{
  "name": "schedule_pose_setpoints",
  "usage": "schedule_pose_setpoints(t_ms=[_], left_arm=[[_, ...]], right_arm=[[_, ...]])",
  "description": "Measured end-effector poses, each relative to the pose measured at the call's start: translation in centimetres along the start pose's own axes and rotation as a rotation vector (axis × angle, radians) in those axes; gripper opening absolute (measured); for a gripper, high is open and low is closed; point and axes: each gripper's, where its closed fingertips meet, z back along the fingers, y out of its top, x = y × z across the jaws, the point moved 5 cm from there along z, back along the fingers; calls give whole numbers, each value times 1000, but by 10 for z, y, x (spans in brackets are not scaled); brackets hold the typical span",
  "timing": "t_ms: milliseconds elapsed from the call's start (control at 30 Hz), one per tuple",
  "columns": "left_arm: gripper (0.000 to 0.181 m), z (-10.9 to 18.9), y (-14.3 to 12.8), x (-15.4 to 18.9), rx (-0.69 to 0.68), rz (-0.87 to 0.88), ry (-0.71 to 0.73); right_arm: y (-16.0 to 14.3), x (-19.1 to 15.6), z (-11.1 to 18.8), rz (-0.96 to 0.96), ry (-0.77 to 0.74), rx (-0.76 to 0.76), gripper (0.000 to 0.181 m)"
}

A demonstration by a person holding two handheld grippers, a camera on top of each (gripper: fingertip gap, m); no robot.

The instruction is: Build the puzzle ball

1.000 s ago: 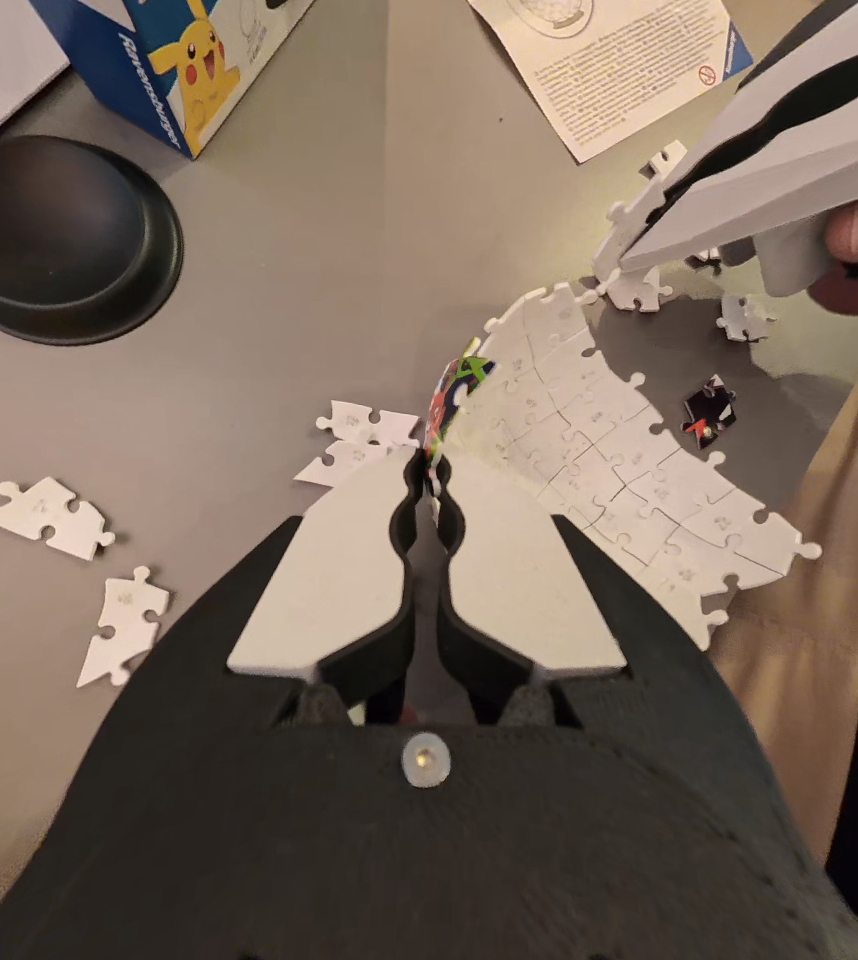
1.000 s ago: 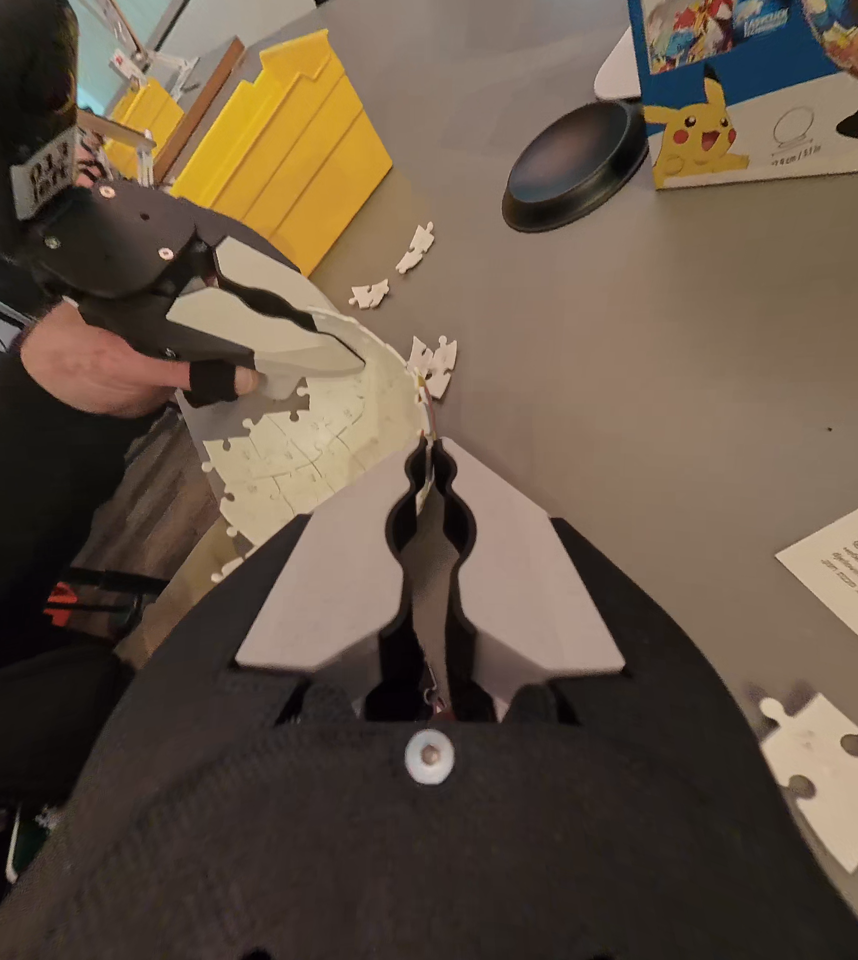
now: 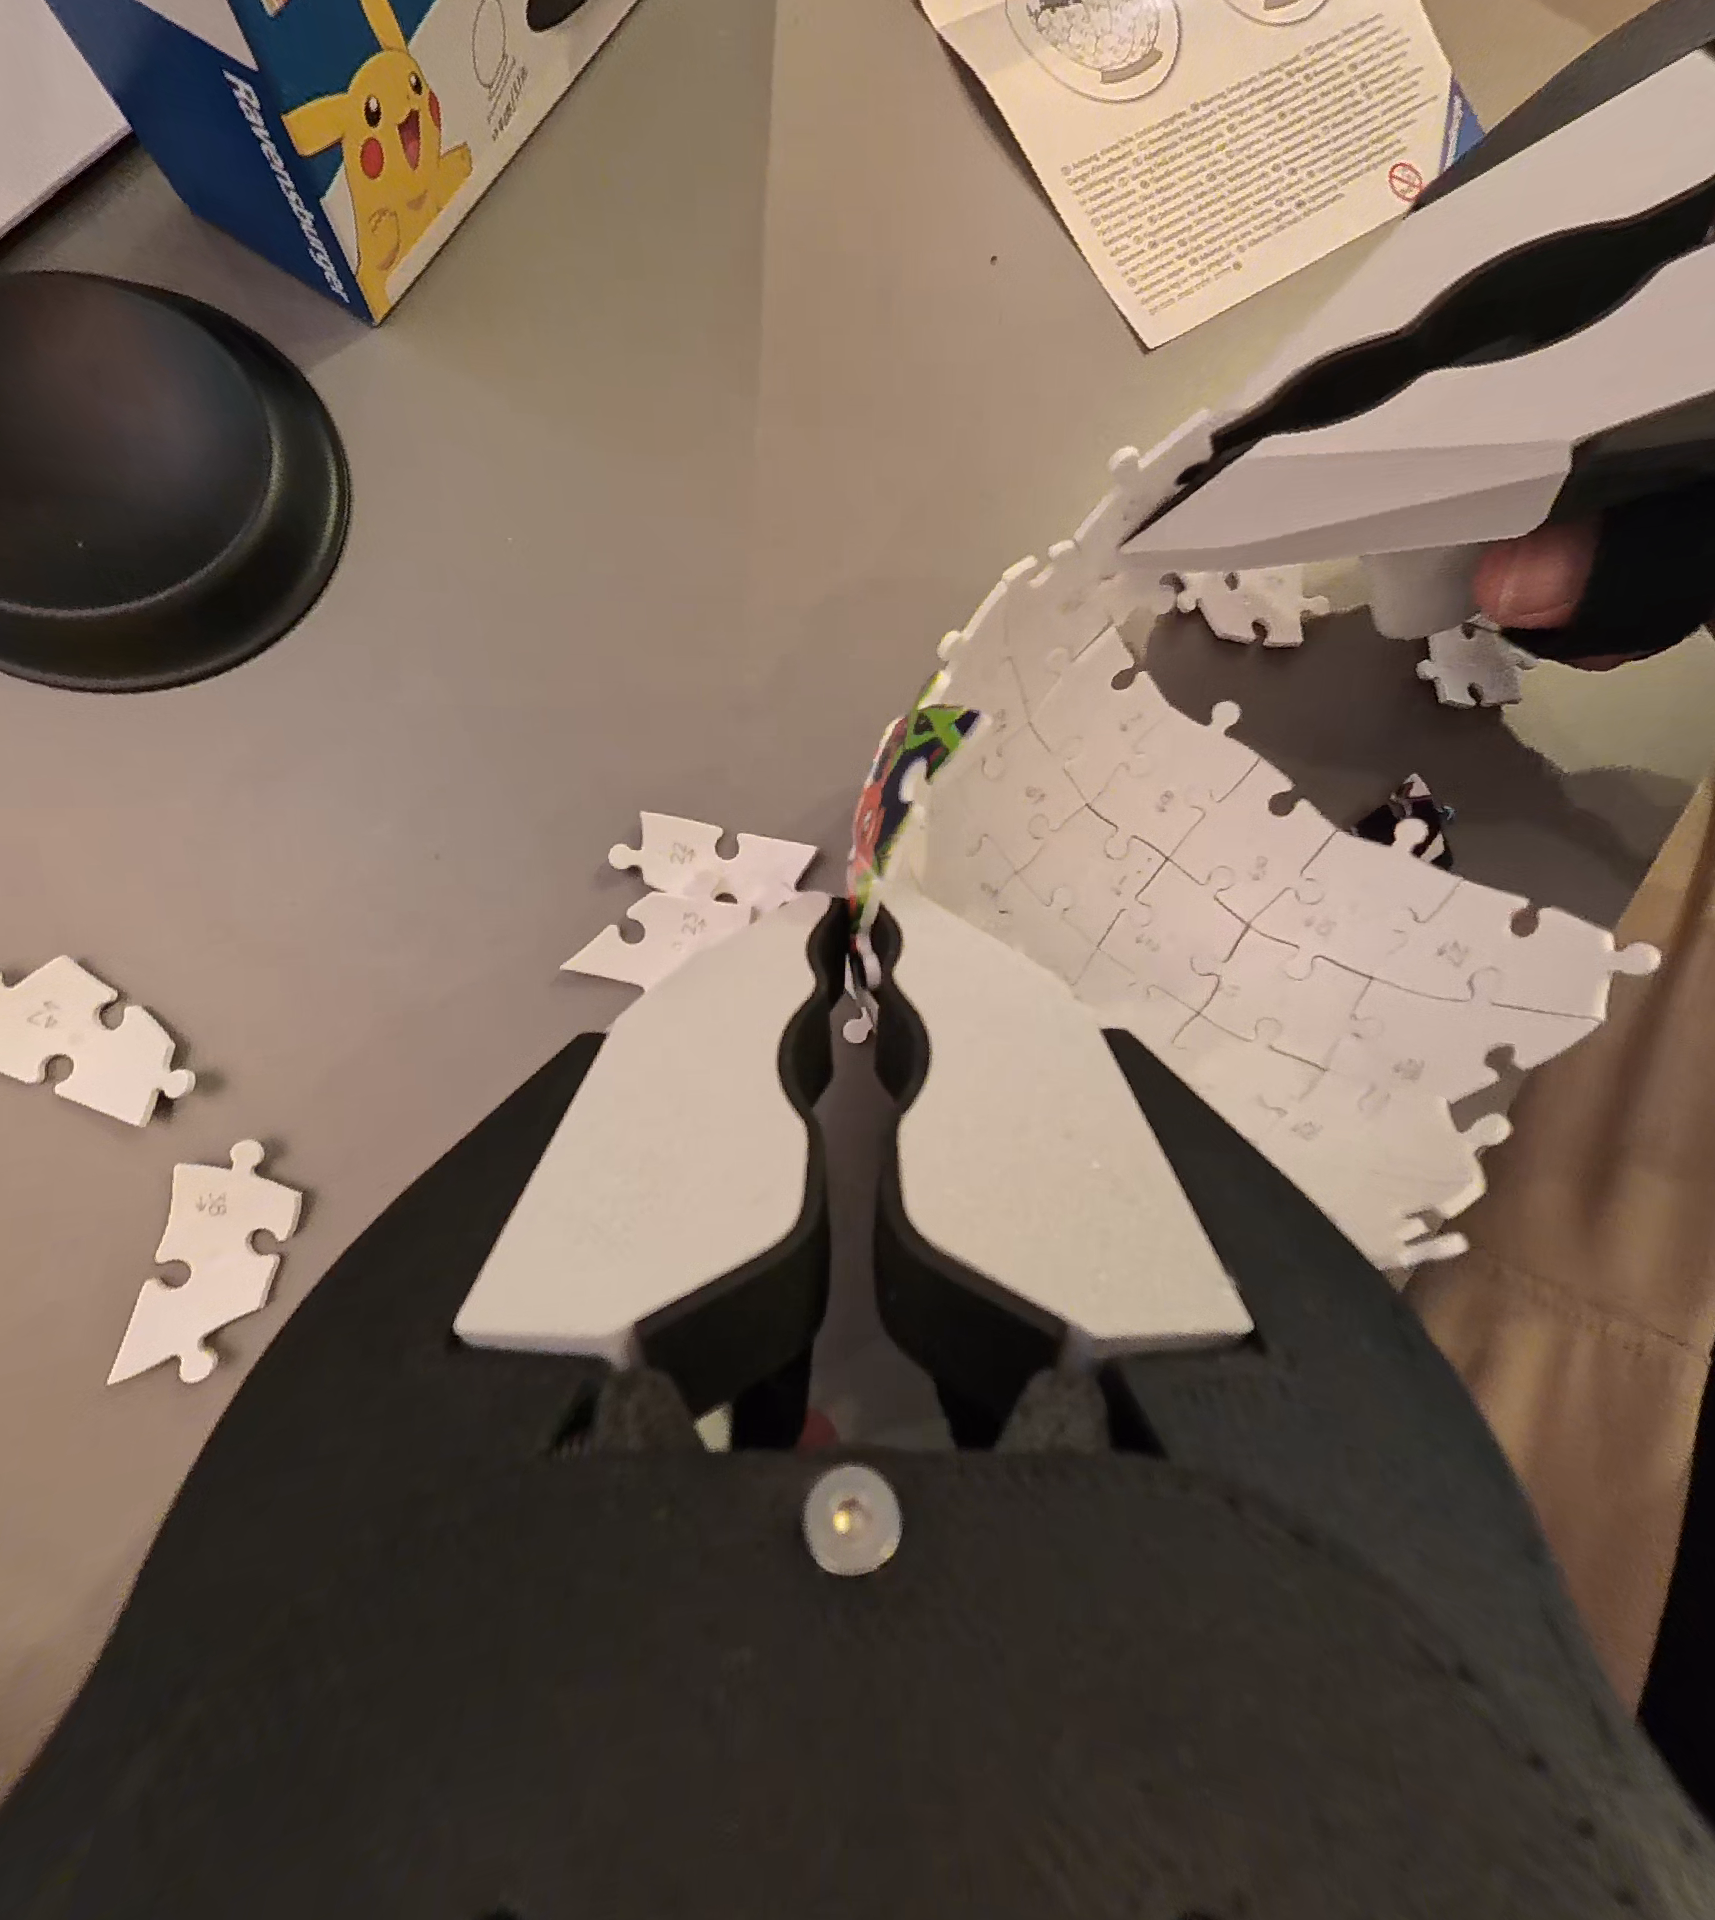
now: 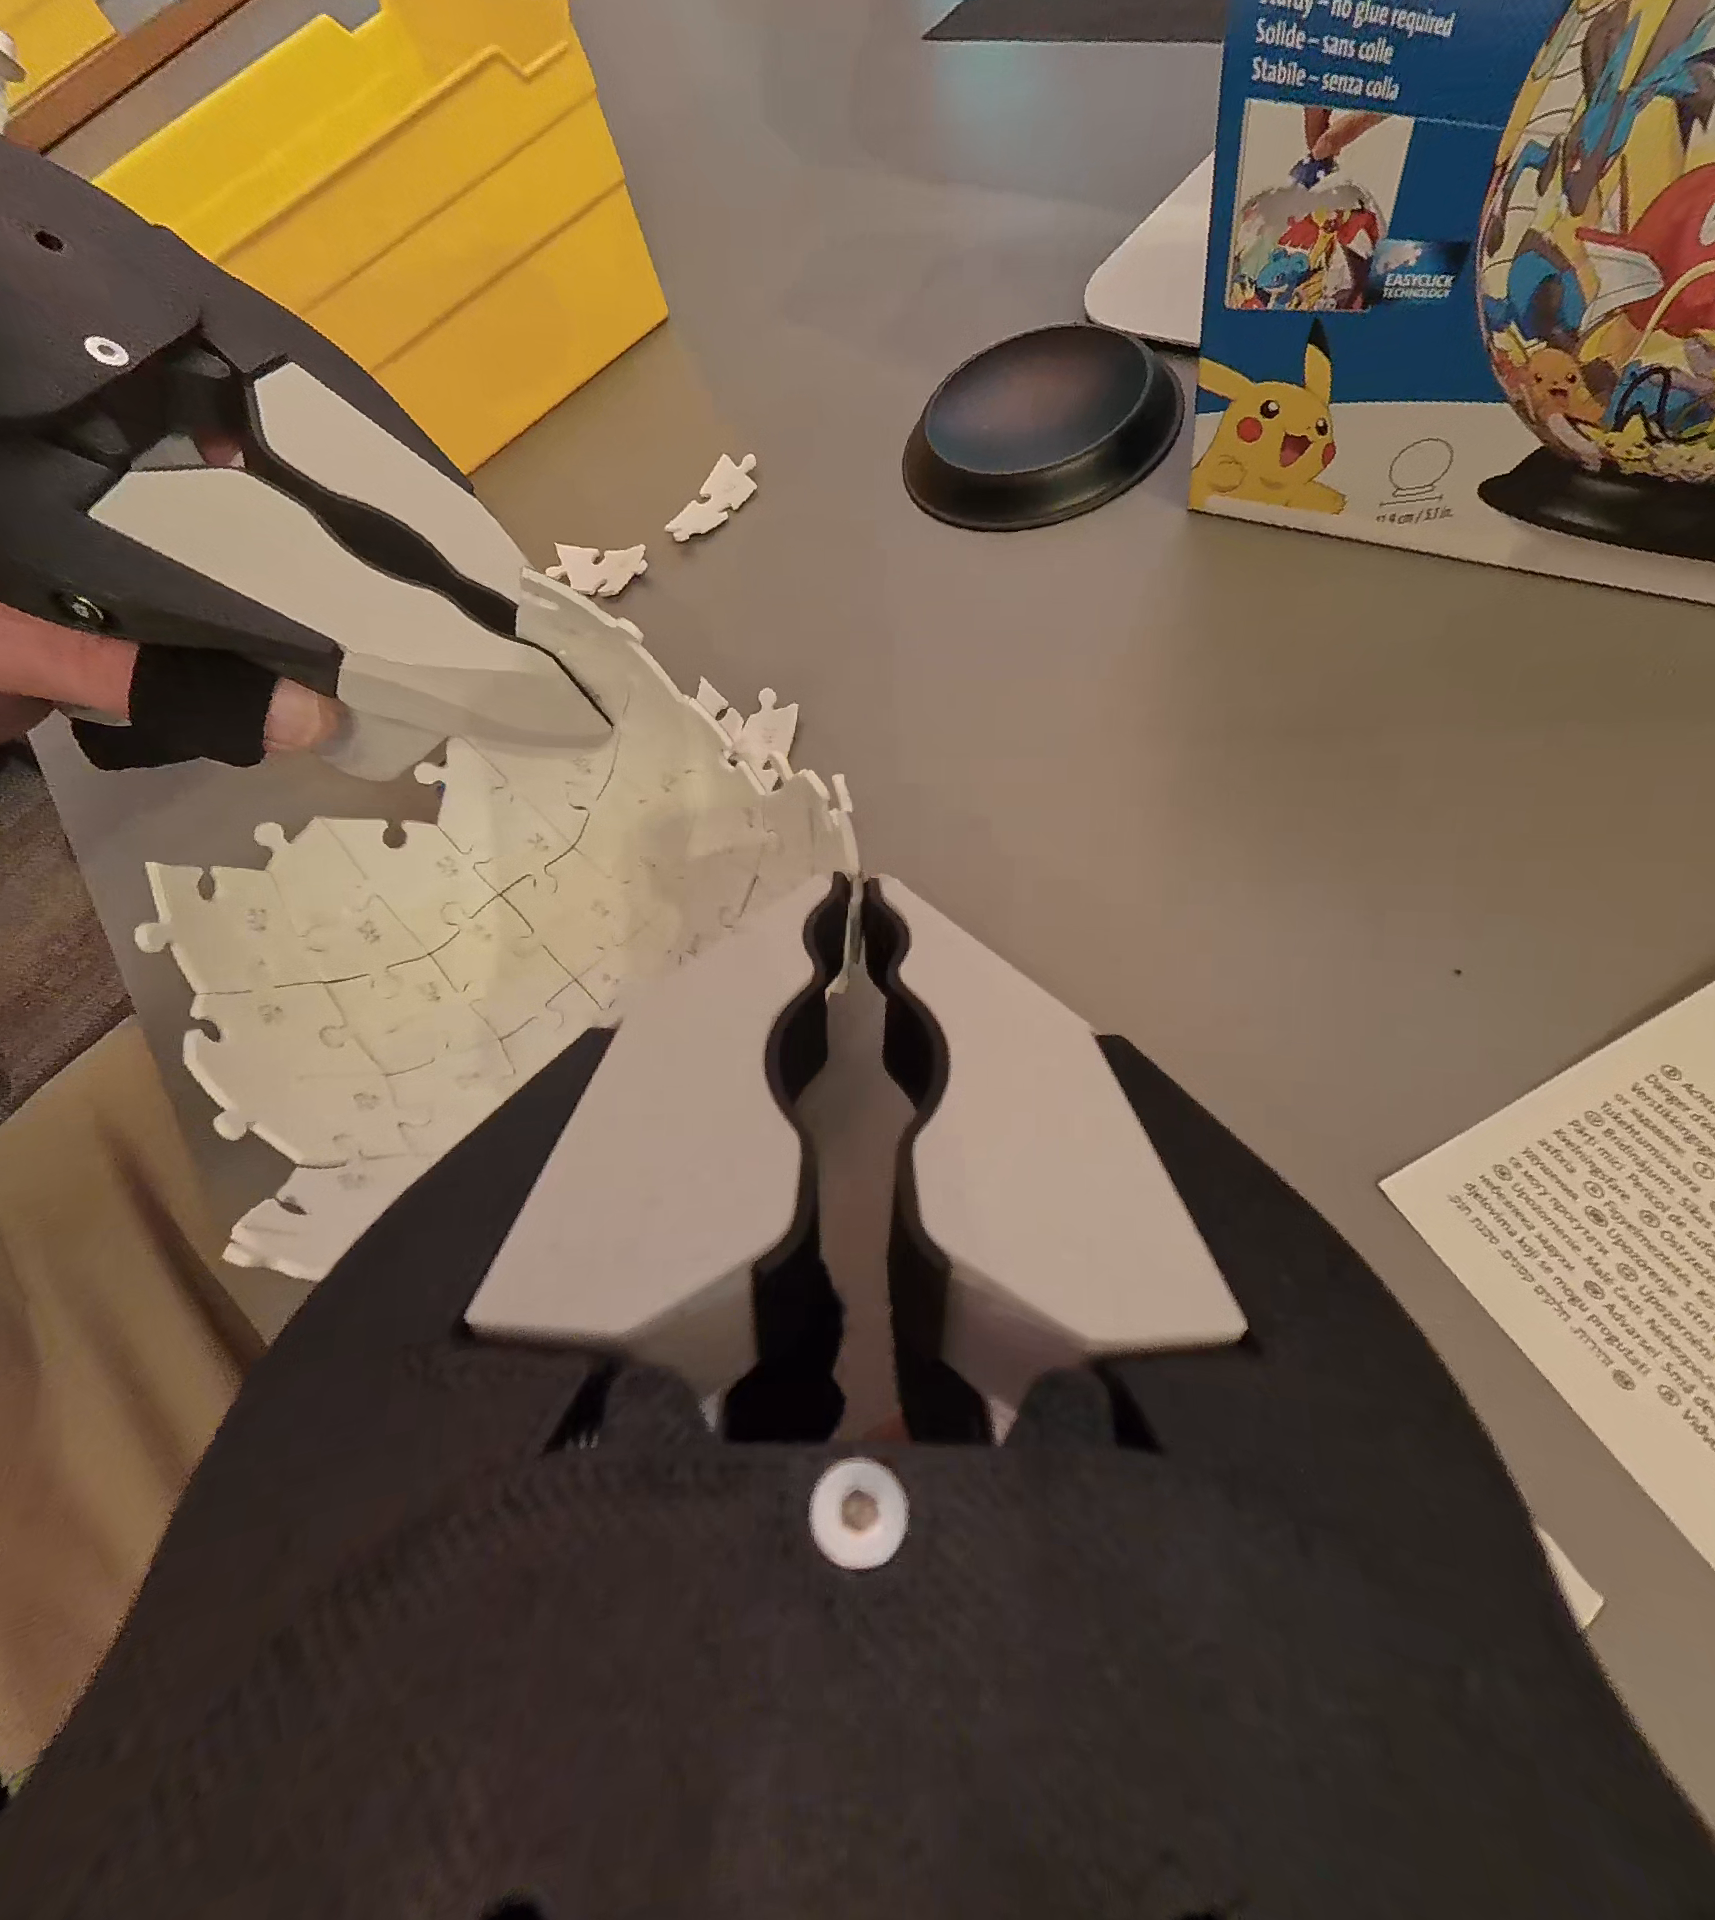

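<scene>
Roughly half the puzzle ball shell [image 3: 1248, 935] is joined, gripped at its rim by both closed jaws; loose pieces [image 3: 63, 1039] still left on the surface [image 3: 624, 520]

Grey table [image 3: 624, 540] with loose pieces [image 3: 63, 1023], box [image 4: 1455, 312].

on my feed: yellow bins [image 4: 396, 197] at the grey table's [image 4: 1196, 779] far edge, tan trousers [image 3: 1601, 1299] below its near edge.
</scene>
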Motion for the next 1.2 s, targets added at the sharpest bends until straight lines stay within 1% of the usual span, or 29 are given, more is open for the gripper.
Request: schedule_pose_setpoints(t_ms=[133, 233, 333, 667, 900, 1100, 1200], left_arm=[[2, 0, -1, -1, 2, 4, -5], [2, 0, -1, -1, 3, 5, -8], [2, 0, -1, -1, 1, 2, -8], [2, 0, -1, -1, -1, -2, -3], [2, 0, 0, 1, 0, -4, -5], [2, 0, 0, 1, 0, 0, -6], [2, 0, 0, 0, -1, -2, -6]], right_arm=[[-3, 1, -2, 1, 11, -7, 5], [-3, 1, -3, 7, 26, -10, 5], [-4, -1, -4, 14, 42, -19, 1], [-3, 0, -5, 3, 76, -45, 2], [-3, 0, -5, 39, 62, -75, 0], [-4, 3, -8, 12, 39, -55, 0], [-5, 5, -8, -15, 41, -44, 5]])
